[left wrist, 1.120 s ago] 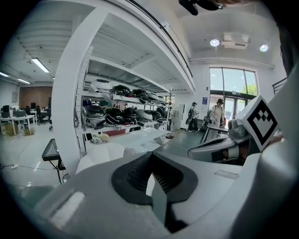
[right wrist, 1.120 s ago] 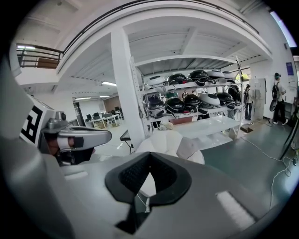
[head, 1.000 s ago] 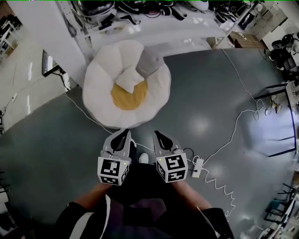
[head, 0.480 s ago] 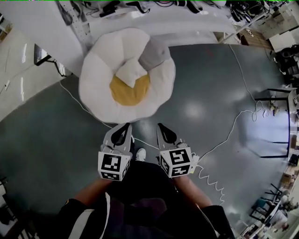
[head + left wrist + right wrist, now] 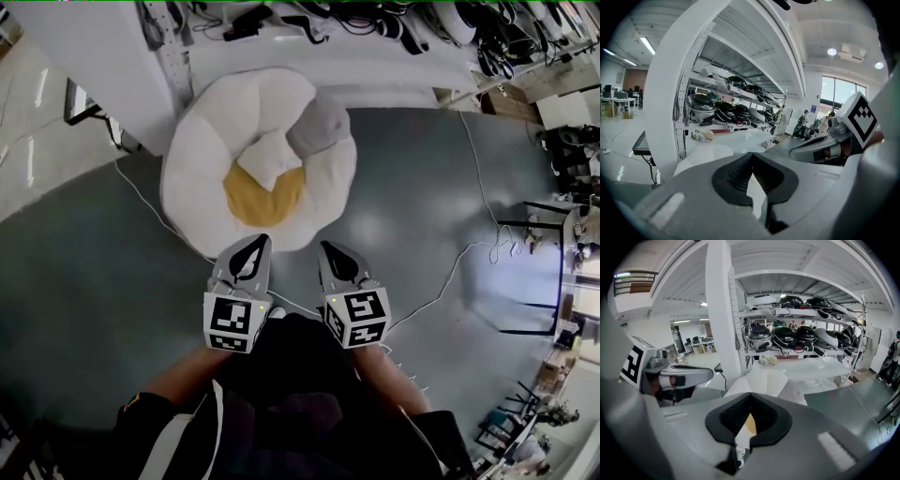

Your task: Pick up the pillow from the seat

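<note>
"Room ahead, head view?"
"I see open grey floor (image 5: 422,187) right of the seat (image 5: 187,178), with a white cable (image 5: 450,272) trailing across it. The white pillow (image 5: 269,161) lies on the seat's yellow middle, against a grey cushion (image 5: 319,122). The left gripper (image 5: 261,246) and right gripper (image 5: 328,251) are side by side at its near rim."
"Left gripper view?"
"Jaws together, empty; shelving (image 5: 731,110) stands beyond the seat."
"Right gripper view?"
"Jaws together, empty; I'm facing the seat, with helmets (image 5: 785,336) shelved behind."

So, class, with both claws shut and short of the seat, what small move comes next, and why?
Probably carry the right claw forward toward the white pillow and open it: both it and the left claw are shut, empty, short of the seat.
</note>
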